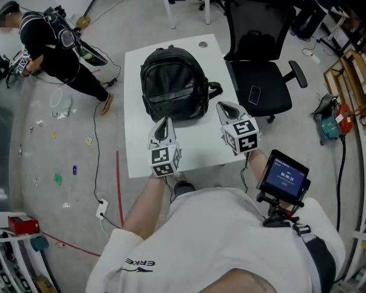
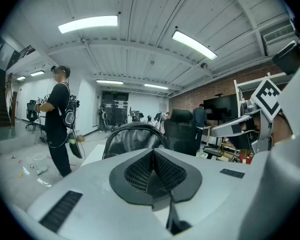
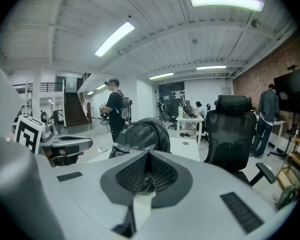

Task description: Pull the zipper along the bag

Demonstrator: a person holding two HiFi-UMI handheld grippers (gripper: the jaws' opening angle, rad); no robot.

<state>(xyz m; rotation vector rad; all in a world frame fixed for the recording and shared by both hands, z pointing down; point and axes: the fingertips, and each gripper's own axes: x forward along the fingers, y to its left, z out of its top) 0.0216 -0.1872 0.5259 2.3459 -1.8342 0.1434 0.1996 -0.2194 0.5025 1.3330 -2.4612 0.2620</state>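
A grey workshop floor (image 1: 110,133) surrounds a white, flat-topped bench (image 1: 189,145) with square edges. On its far half sits the bag (image 1: 174,84), a black rounded backpack with a slightly glossy, creased skin and a strap sticking out at its right side. The zipper is too small to make out.

The near strip of bench in front of the bag is bare, and so is a narrow margin along the left edge. A black mesh-backed chair (image 1: 259,72) stands just beside the right edge, while the floor off the left edge is open up to a person (image 1: 55,44) standing well apart.

The left hand-held gripper (image 1: 165,124) points at the bag's near side, its tip just at the bag's edge; whether it touches cannot be told. Its jaws are clenched together with nothing between them (image 2: 152,156), and the bag (image 2: 132,136) rises just beyond.

The right hand-held gripper (image 1: 227,108) hangs just beside the bag's near right corner, below the strap. It is likewise pressed closed and empty (image 3: 149,156), with the bag (image 3: 140,131) ahead, slightly to its left.
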